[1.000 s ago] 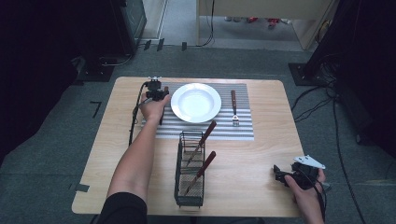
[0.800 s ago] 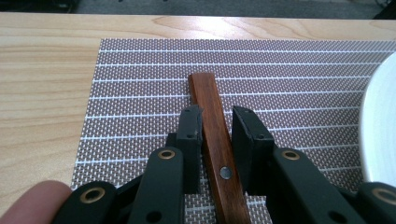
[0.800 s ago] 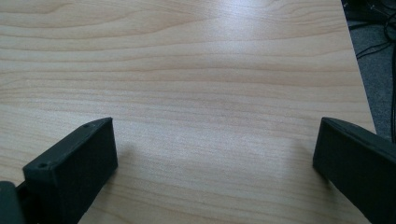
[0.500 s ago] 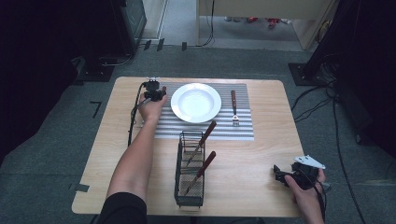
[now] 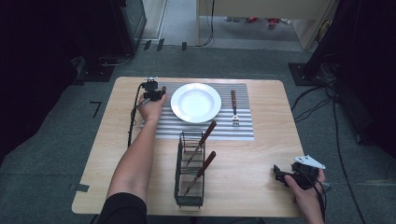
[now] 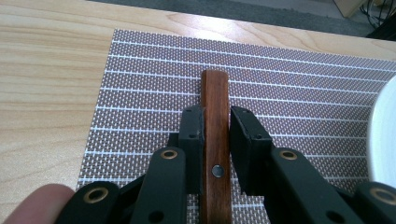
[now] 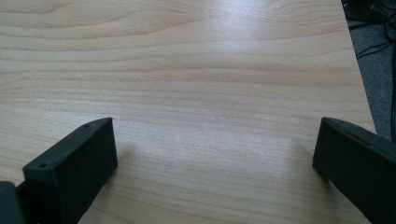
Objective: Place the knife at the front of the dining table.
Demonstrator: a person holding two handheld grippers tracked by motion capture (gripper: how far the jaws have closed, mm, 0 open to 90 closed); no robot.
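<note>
- No brand, label or writing can be read on anything in these views.
- The left gripper (image 6: pixel 215 135) has its jaws nearly closed around a wooden handle (image 6: pixel 216 140) with a dark rivet; the left jaw presses the handle's side, and a thin gap shows at the right jaw.
- In the left gripper view the handle's long axis runs straight away from the camera, its squared end past the jaw tips and over the striped placemat (image 6: pixel 299 93).
- In the high view the left gripper (image 5: pixel 152 91) sits at the placemat's (image 5: pixel 243 126) left edge, just beside the white plate (image 5: pixel 196 102); the handled piece's far end is hidden under the hand (image 5: pixel 150 108).
- The right gripper (image 7: pixel 215 158) has its jaws spread wide with bare wooden table (image 7: pixel 196 70) between them, holding nothing.
- In the high view the right gripper (image 5: pixel 282 175) is near the table's (image 5: pixel 116 154) near right corner, its tips pointing left.
- A fork (image 5: pixel 234 108) with a wooden handle lies on the placemat to the right of the plate, long axis front to back, tines towards the person.
- A black wire caddy (image 5: pixel 190 170) stands near the table's front edge, with two wooden-handled utensils (image 5: pixel 205 163) leaning up and to the right.
</note>
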